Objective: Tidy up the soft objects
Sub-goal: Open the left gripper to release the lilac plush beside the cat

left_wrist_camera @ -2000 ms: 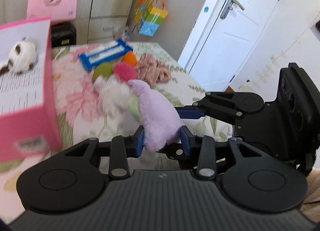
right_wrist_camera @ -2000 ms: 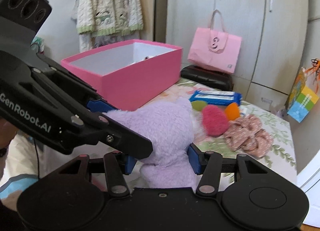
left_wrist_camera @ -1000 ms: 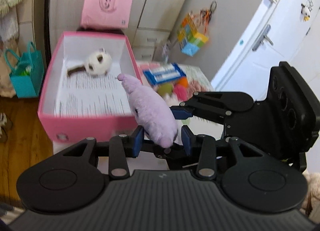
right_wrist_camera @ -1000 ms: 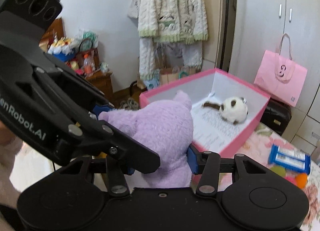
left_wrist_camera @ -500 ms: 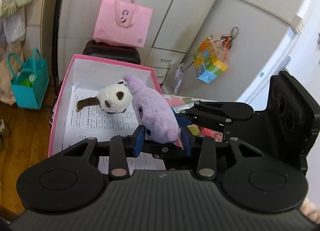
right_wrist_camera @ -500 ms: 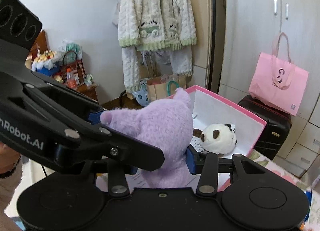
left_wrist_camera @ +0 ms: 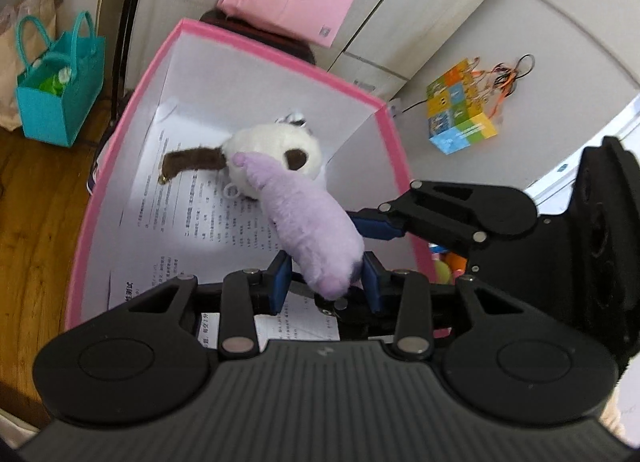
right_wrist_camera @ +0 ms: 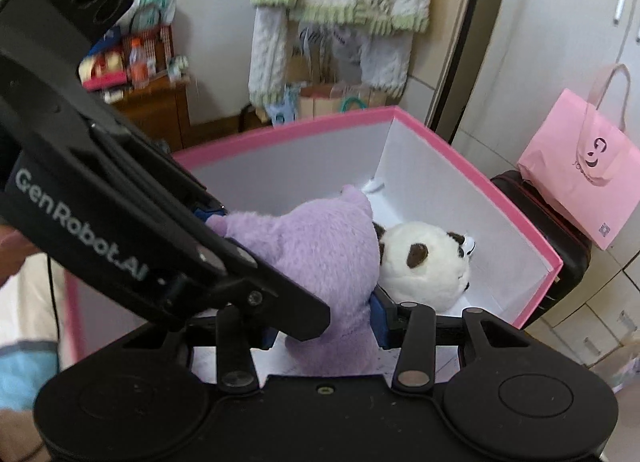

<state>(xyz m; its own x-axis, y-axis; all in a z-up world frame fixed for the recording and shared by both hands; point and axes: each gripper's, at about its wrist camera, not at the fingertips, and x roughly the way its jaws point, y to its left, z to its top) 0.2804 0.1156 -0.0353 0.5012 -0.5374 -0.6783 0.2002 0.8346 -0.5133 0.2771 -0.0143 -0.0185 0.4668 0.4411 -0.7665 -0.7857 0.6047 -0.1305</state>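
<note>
Plush toy [left_wrist_camera: 308, 238] sits pinched between both tongs above pink box [left_wrist_camera: 280, 57].

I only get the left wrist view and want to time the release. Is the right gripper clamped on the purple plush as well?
Observer: Yes. The right wrist view shows the purple plush pressed between both blue pads of the right gripper. Its jaws have just been closing a little.
Operator: What is on the far side of the plush from me?
Observer: The panda toy lies just right of the plush in that view, between it and the side wall of the pink box.
</note>
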